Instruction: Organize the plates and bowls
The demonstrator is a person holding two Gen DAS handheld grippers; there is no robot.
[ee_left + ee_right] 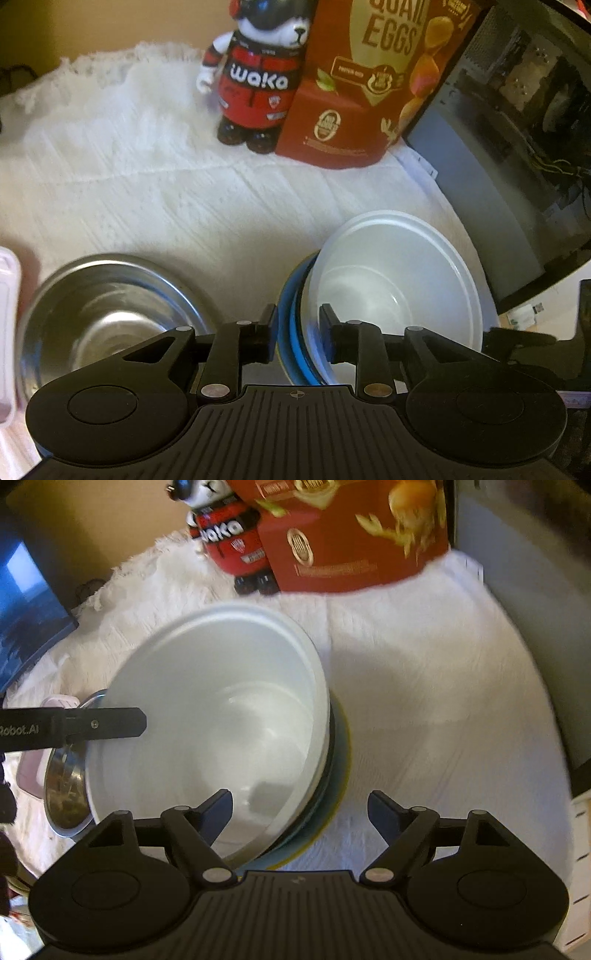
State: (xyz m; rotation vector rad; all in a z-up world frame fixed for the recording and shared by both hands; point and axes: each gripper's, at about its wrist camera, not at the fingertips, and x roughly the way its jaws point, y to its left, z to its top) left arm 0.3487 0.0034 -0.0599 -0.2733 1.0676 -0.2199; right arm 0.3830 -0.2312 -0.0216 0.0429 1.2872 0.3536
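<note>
Two tongs worked the stack: the left tongs (297,325) pinched the white bowl's (399,280) rim and blue plates (291,332); the right tongs (300,812) gaped empty beside it. Stacking looked underway; next, probably nest the steel bowl (110,314).

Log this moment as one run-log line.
left tool: shut on white bowl rim | right tool: open | steel bowl: beside stack

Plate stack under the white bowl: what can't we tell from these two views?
- Plate count in the stack: left wrist view, left gripper fingers and white bowl cover it.
- Steel bowl: right wrist view, mostly hidden behind the white bowl.
- Pink container: left wrist view, cut by the frame edge.
</note>
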